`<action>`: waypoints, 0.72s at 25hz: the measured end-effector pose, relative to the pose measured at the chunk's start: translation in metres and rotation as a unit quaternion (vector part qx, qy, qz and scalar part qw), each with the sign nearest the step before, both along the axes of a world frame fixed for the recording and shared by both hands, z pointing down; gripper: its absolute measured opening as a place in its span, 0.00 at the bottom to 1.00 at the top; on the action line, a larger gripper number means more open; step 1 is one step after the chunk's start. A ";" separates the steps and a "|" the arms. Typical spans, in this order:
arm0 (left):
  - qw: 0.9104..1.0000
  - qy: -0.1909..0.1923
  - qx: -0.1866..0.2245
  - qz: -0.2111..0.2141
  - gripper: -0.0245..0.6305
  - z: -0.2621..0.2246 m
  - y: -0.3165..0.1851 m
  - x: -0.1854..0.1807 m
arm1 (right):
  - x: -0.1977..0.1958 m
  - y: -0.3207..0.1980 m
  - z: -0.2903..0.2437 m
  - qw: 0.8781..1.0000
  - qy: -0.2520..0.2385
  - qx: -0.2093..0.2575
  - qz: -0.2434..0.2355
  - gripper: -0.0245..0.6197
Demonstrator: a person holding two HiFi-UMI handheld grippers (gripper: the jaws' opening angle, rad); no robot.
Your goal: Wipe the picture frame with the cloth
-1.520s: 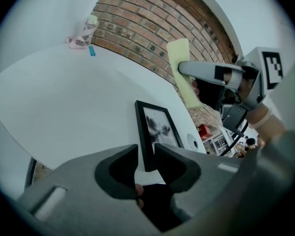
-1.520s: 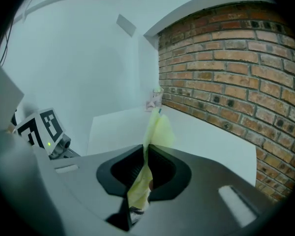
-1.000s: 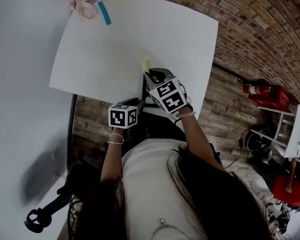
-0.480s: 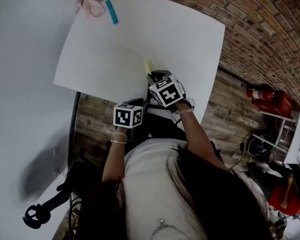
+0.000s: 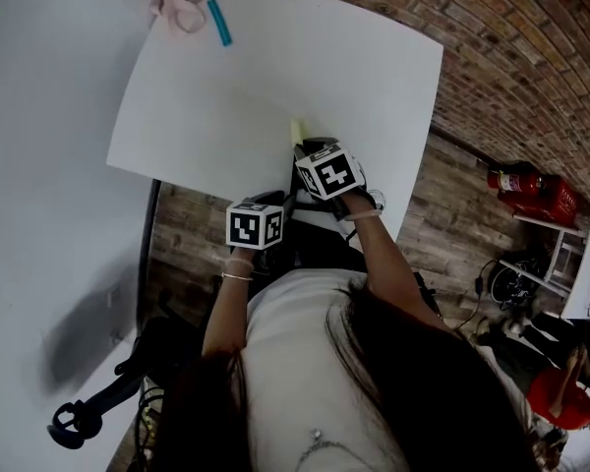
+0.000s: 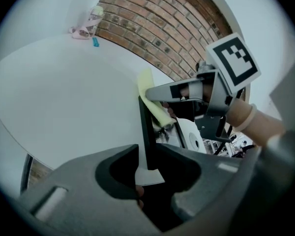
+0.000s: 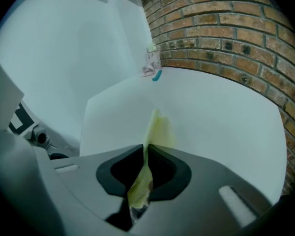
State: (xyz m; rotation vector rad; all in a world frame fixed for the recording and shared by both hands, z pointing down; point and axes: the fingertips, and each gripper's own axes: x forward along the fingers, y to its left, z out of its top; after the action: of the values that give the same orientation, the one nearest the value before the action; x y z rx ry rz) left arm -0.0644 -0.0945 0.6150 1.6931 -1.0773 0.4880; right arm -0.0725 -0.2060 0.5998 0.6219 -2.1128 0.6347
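- Comparing with the head view of a second ago, little has shifted. Both grippers remain at the near edge of the table (image 5: 226, 87). The right gripper (image 5: 306, 151) has edged slightly farther in over that edge, and its marker cube has turned a little.
- The left gripper (image 6: 147, 167) is clamped on one end of the picture frame (image 6: 146, 127), which shows edge-on at the table's near edge. Its position has barely altered.
- The right gripper is clenched on the yellow cloth (image 7: 157, 127). Its jaws pinch the fold, and a free tip rises beyond them over the table's near edge.
- In the left gripper view the cloth lies against the frame's far end and appears to drape onto the side turned away from the table. Contact looks made, but its firmness cannot be judged.
- Judgement: the small advance reads as a short wiping stroke on that end of the frame. Wiping is under way, and most of the frame is probably still to be covered.
- A pink item (image 5: 177, 8) and a blue strip (image 5: 219, 22) sit at the table's far corner, unmoved and well apart from the work.
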 end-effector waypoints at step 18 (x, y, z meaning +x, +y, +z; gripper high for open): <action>1.000 -0.003 0.001 -0.011 0.21 0.000 0.000 -0.001 | 0.037 -0.006 0.003 0.998 0.011 -0.006 0.055 0.10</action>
State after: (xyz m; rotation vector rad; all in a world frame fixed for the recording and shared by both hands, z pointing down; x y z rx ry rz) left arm -0.0650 -0.0941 0.6149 1.6798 -1.1003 0.4797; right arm -0.0353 -0.2115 0.6030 0.7395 -2.0637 0.6978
